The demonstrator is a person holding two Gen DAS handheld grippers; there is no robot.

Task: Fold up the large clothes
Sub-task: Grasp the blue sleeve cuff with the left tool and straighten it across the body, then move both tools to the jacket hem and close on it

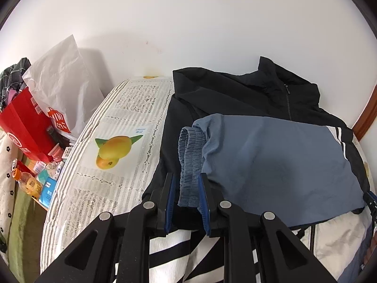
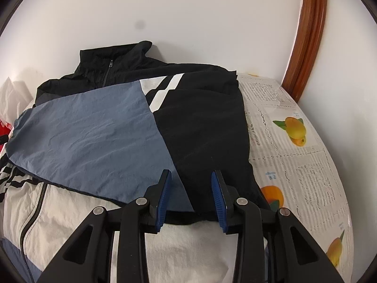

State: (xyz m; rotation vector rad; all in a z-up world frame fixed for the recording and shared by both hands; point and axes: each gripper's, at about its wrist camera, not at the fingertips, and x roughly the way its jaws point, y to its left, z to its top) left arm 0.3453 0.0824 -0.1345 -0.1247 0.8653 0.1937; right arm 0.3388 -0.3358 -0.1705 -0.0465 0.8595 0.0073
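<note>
A black, blue and white zip jacket (image 1: 278, 155) lies on the cloth-covered table, collar against the wall. Its blue sleeve is folded across the chest, elastic cuff (image 1: 190, 162) at the left. My left gripper (image 1: 187, 181) is open, its blue pads on either side of the cuff. In the right wrist view the same jacket (image 2: 99, 136) fills the middle. My right gripper (image 2: 191, 176) is open, its fingers over the sleeve where blue meets black, near its front edge. The white lower part (image 2: 188, 247) lies under both grippers.
A fruit-print lace tablecloth (image 1: 117, 151) covers the table (image 2: 304, 165). To the left are a red bag (image 1: 26, 127), a white plastic bag (image 1: 63, 80), a juice bottle (image 1: 28, 184) and small boxes. A wooden frame (image 2: 308, 35) stands at the right against the white wall.
</note>
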